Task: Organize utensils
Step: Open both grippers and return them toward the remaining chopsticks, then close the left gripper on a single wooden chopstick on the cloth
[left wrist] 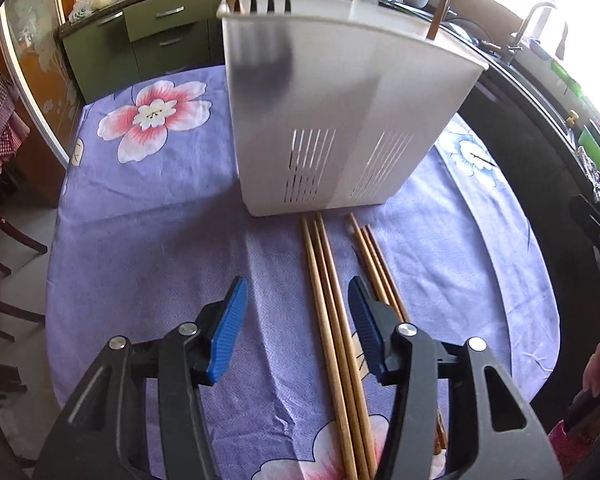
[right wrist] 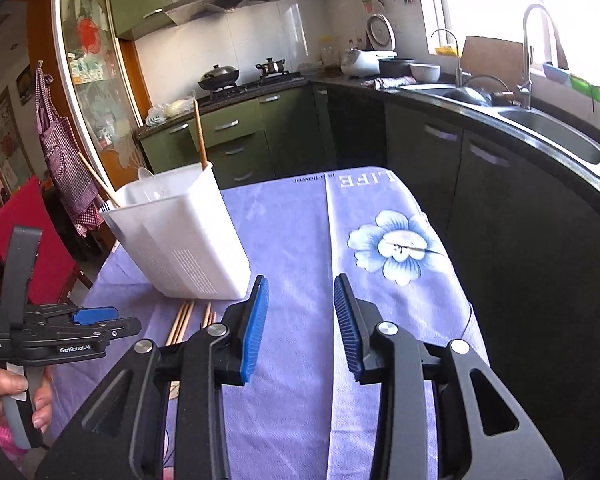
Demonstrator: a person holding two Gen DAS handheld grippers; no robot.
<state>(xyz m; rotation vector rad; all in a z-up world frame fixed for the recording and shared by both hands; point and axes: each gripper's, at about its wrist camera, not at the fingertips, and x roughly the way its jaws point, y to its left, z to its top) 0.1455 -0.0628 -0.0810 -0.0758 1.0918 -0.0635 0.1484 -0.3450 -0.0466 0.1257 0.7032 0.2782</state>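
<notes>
Green kitchen cabinets (right wrist: 236,128) run along two walls, with a wok (right wrist: 219,76) on the stove and a steel sink (right wrist: 556,132) under a bright window. Nearer stands a table under a purple flowered tablecloth (left wrist: 148,220).

On the cloth stands a white plastic utensil holder (left wrist: 340,120), upright, with slotted walls near its base. Two wooden sticks (right wrist: 200,136) poke out of its top, one near each end, and something pale and rounded, perhaps a spoon, shows above the rim; I cannot make it out clearly.

Flat on the cloth, right in front of the holder, lies a set of wooden chopsticks (left wrist: 332,320) in two bunches side by side, their far tips almost touching the holder's base and their lengths running back toward the person.

The left gripper (left wrist: 298,300) hangs tilted down over the table, its blue-padded jaws standing moderately apart with nothing pressed between them. The nearer bunch of chopsticks passes below the gap, close to the right-hand pad, and the other bunch runs under that finger. A hand (right wrist: 16,392) grips its handle at the edge of the right wrist view.

The right gripper (right wrist: 302,308) hovers over bare cloth to the right of the holder and the chopsticks, near a blue flower print (right wrist: 396,248). Its jaws are parted by a narrower gap and hold nothing.
</notes>
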